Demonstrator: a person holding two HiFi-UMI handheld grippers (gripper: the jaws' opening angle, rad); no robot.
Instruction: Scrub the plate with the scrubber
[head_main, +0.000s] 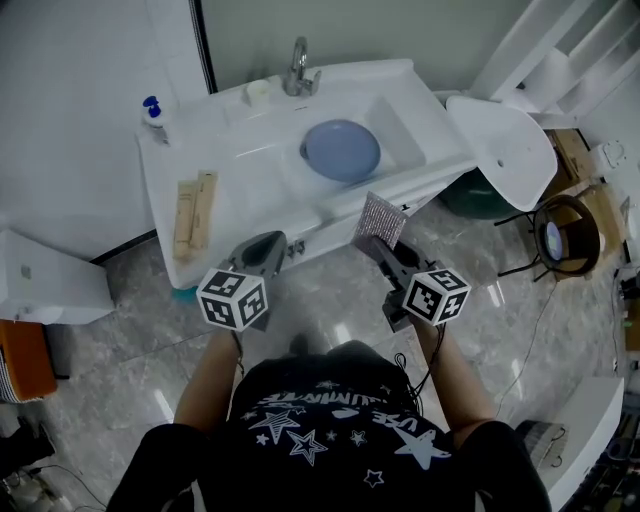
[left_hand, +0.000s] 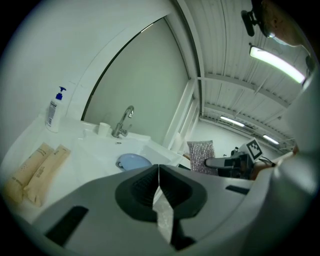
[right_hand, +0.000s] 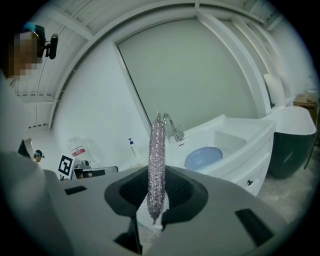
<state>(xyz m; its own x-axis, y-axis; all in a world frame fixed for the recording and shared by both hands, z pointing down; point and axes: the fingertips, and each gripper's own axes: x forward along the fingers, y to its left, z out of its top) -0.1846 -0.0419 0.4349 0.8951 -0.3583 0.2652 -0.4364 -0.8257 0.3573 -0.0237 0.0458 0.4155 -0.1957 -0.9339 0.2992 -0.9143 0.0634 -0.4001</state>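
A pale blue plate (head_main: 341, 150) lies in the white sink basin (head_main: 400, 125); it also shows in the left gripper view (left_hand: 134, 161) and the right gripper view (right_hand: 203, 158). My right gripper (head_main: 383, 243) is shut on a silver sparkly scrubber (head_main: 381, 220), held upright in front of the sink's near edge. Edge-on, the scrubber (right_hand: 157, 165) stands between the right gripper's (right_hand: 157, 200) jaws. My left gripper (head_main: 262, 250) hovers before the counter's front, left of the plate. Its jaws (left_hand: 159, 172) are shut with nothing between them.
A faucet (head_main: 298, 70) and a small white cup (head_main: 258, 92) stand behind the basin. A blue-capped pump bottle (head_main: 153, 118) and two tan packets (head_main: 195, 212) sit on the left counter. A white lid (head_main: 510, 150), a dark green bin (head_main: 470, 195) and a round stool (head_main: 565, 235) stand at the right.
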